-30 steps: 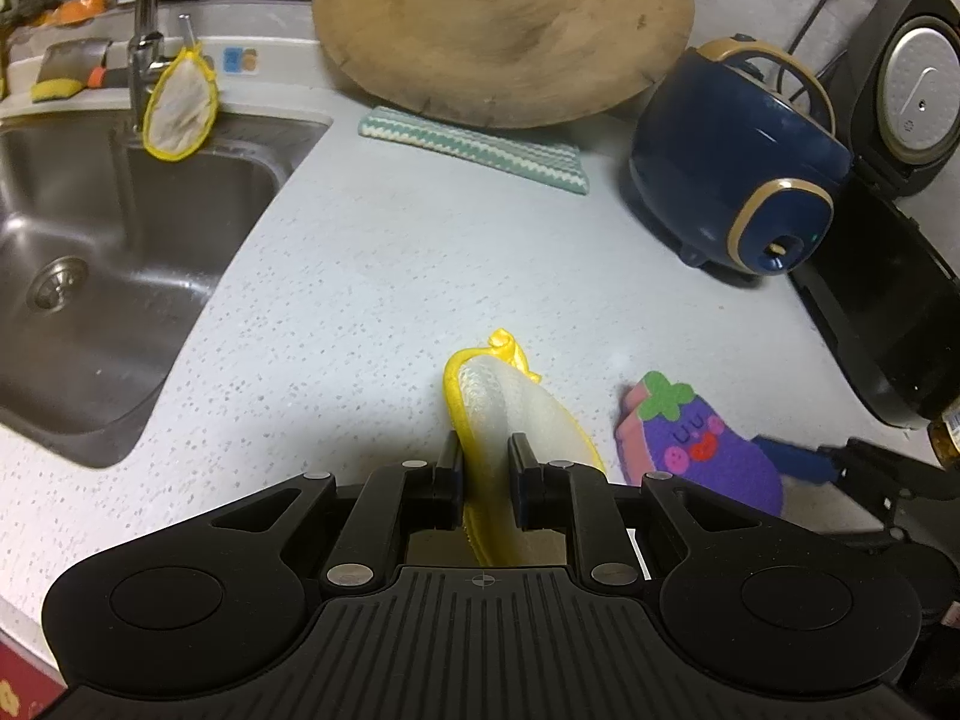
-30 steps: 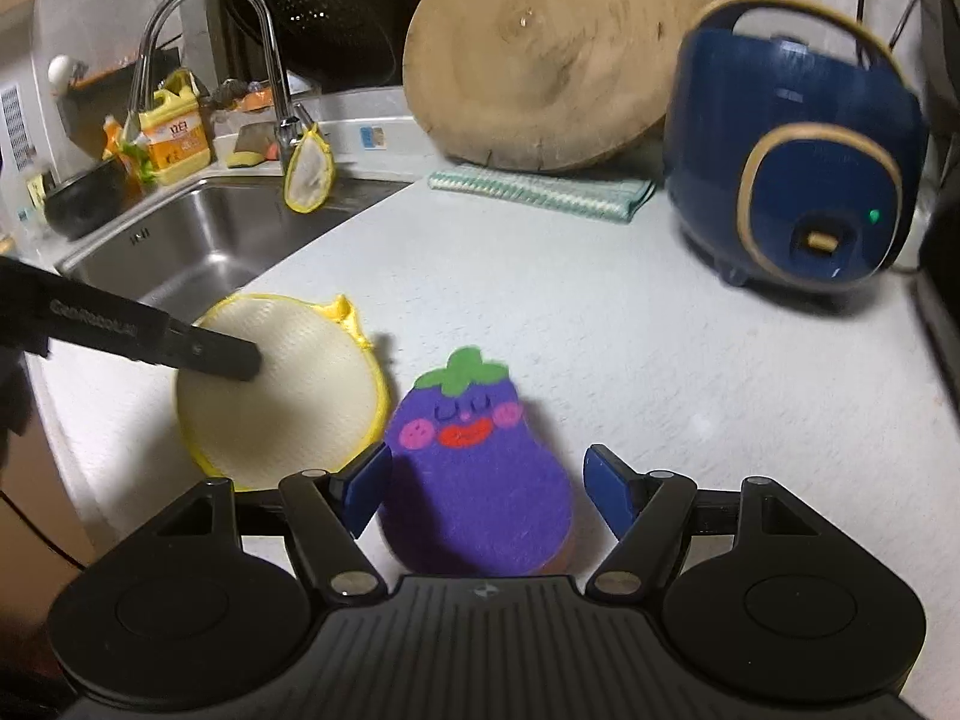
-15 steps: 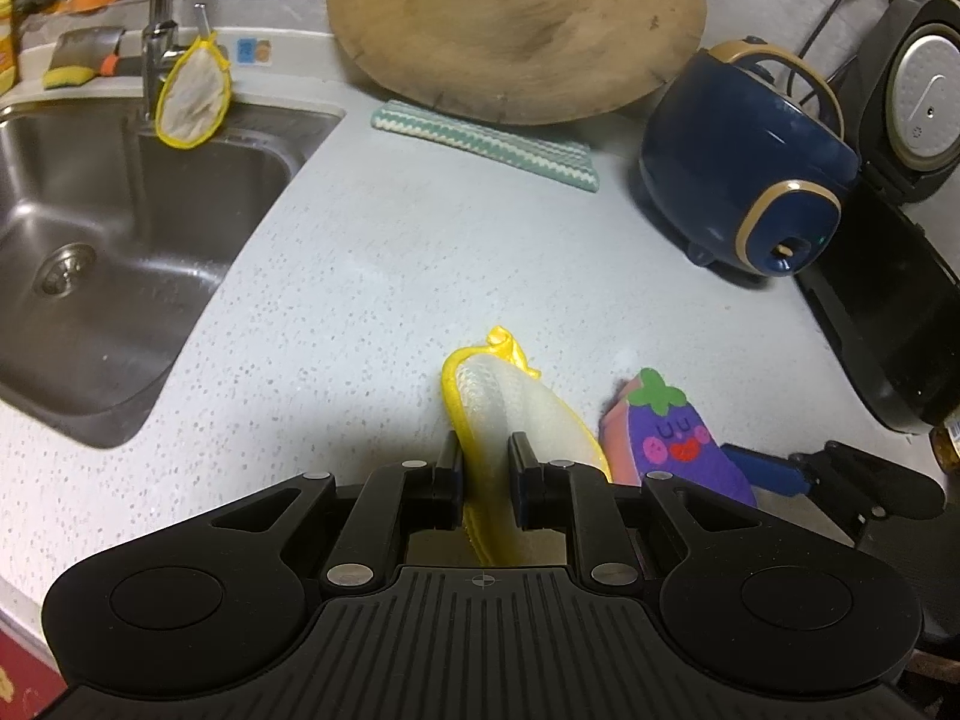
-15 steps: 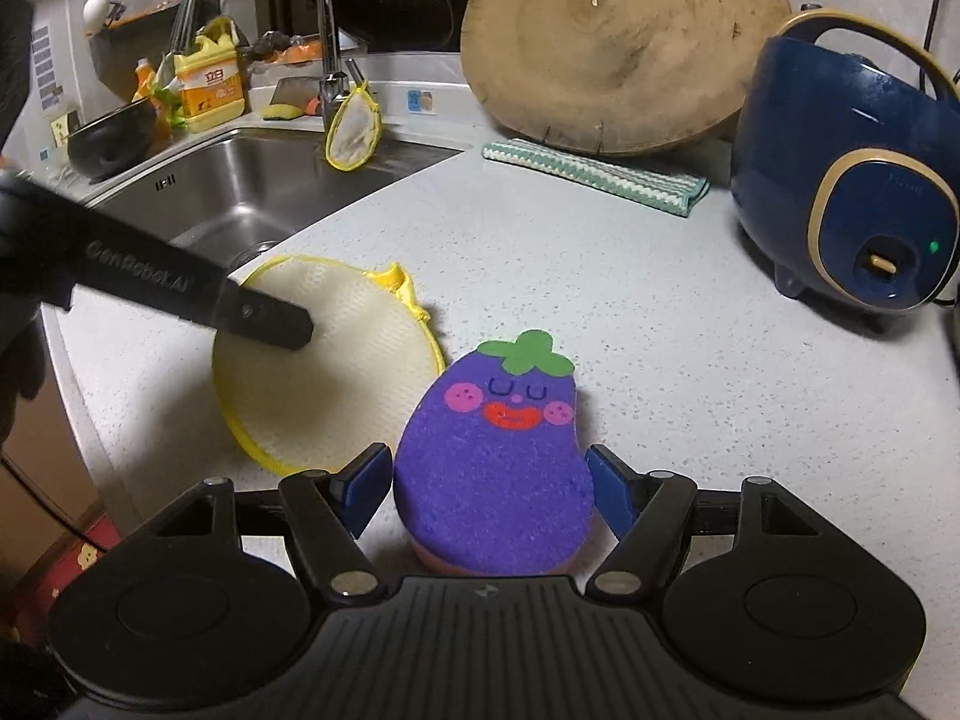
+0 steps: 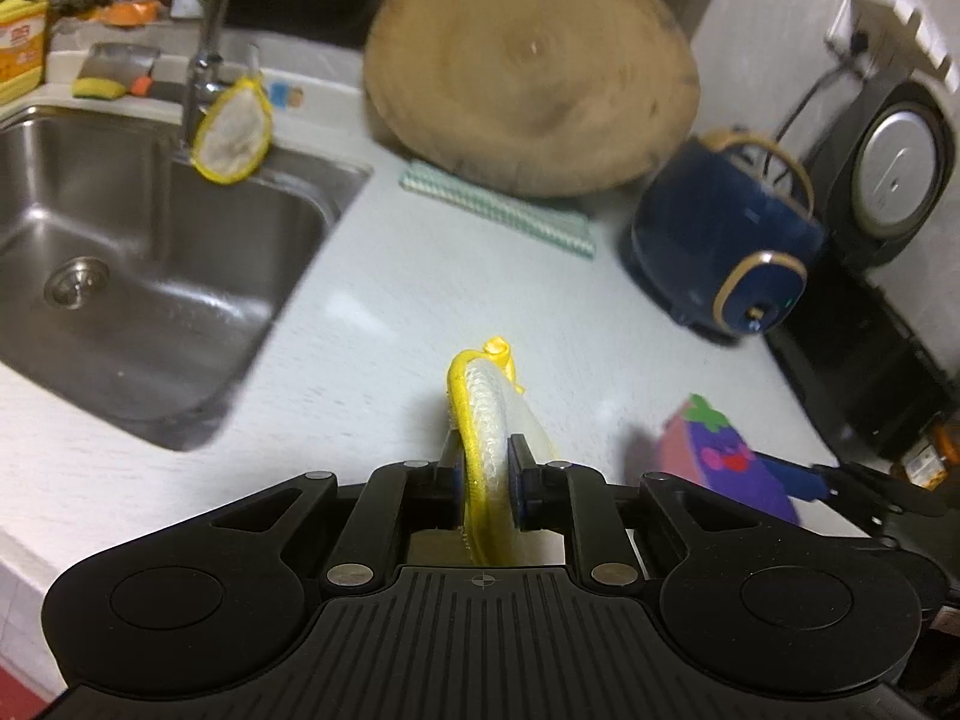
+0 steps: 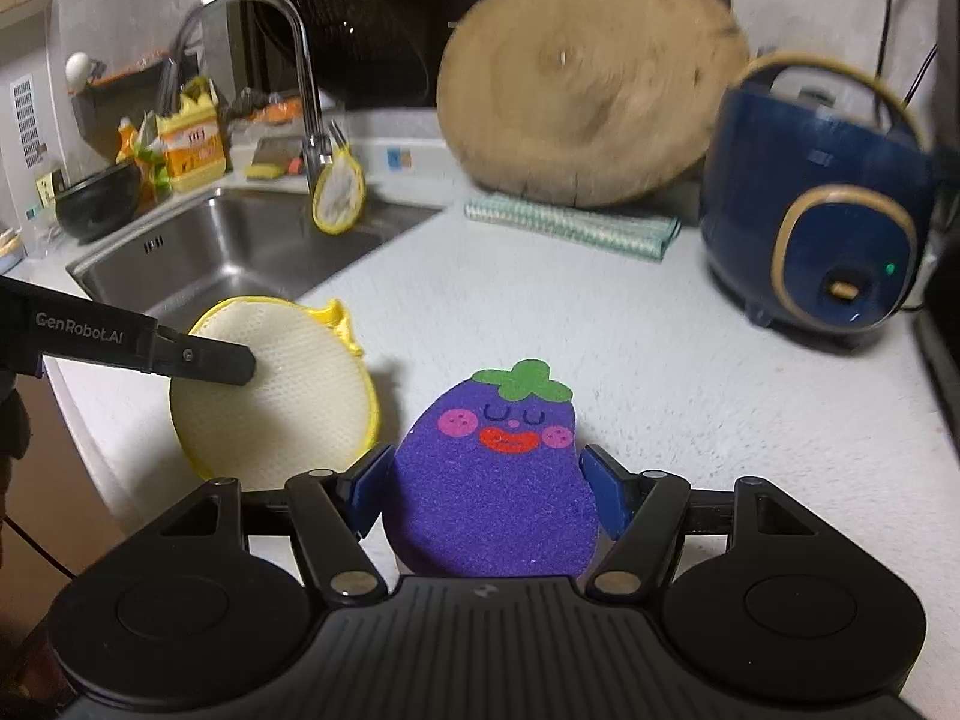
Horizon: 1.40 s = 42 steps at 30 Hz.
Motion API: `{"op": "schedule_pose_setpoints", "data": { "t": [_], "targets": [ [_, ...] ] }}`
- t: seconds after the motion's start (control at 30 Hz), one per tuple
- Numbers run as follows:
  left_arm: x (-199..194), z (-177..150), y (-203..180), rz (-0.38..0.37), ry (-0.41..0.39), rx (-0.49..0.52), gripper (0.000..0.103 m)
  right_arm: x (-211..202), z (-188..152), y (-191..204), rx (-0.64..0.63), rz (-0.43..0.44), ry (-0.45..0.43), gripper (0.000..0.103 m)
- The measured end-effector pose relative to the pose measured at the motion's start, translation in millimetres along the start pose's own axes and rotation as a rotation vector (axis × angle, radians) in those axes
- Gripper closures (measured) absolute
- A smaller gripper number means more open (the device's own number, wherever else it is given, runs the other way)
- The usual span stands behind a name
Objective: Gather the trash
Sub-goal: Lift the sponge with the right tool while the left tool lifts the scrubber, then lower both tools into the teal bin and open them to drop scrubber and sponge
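Observation:
A round white mesh scrub pad (image 5: pixel 489 396) with a yellow rim stands on edge between the pads of my left gripper (image 5: pixel 485 456), whose jaws are closing and pressing on it above the counter. From the right wrist view the same scrub pad (image 6: pixel 282 396) shows its flat face, with a left finger (image 6: pixel 204 357) across it. A purple eggplant-shaped sponge (image 6: pixel 492 480) sits between the blue pads of my right gripper (image 6: pixel 486 474). Those jaws are closing and touch both its sides. In the left wrist view the eggplant sponge (image 5: pixel 726 450) is at the lower right.
A steel sink (image 5: pixel 150 276) with a faucet (image 5: pixel 207 60) lies to the left; another yellow-rimmed pad (image 5: pixel 231 141) hangs from the faucet. At the back a round wooden board (image 5: pixel 534 90) leans over a green striped cloth (image 5: pixel 498 216). A blue cooker (image 5: pixel 720 246) and a black appliance (image 5: pixel 894 174) stand at the right.
Both grippers have pulled back and up from the counter with their things. The scrub pad now shows more edge-on in the left view, and the sponge has come off the countertop.

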<state>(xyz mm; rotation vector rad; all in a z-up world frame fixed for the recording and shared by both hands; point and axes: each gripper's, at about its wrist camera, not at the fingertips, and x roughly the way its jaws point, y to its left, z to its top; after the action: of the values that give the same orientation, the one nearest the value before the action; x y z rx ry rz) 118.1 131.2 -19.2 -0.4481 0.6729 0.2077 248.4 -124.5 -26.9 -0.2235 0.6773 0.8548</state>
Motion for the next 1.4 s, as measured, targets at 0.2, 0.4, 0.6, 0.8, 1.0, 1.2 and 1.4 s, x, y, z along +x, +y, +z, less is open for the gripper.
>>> {"op": "schedule_pose_setpoints", "data": {
  "t": [0.2,0.4,0.6,0.8,1.0,1.2,1.4],
  "targets": [
    [-65,-9,61,-0.009,-0.075,-0.026,0.085,-38,-3,55,-0.017,-0.047,-0.049,0.035],
    [-124,-37,126,-0.004,-0.046,-0.01,0.085,-60,-27,129,-0.06,-0.055,-0.051,0.035],
    [-118,-80,168,-0.078,0.158,0.048,0.085,-72,-61,189,-0.045,-0.036,0.001,0.035],
    [-48,-153,181,-0.126,0.482,0.025,0.085,-43,-117,212,0.01,-0.071,0.177,0.035],
    [49,-248,177,-0.152,0.779,-0.02,0.085,-10,-173,213,0.084,-0.119,0.356,0.035],
    [122,-329,201,-0.076,0.873,-0.15,0.082,22,-218,223,0.097,-0.095,0.516,0.035],
    [101,-334,228,-0.035,0.784,-0.299,0.082,58,-260,242,0.054,-0.039,0.654,0.035]
  ]
}}
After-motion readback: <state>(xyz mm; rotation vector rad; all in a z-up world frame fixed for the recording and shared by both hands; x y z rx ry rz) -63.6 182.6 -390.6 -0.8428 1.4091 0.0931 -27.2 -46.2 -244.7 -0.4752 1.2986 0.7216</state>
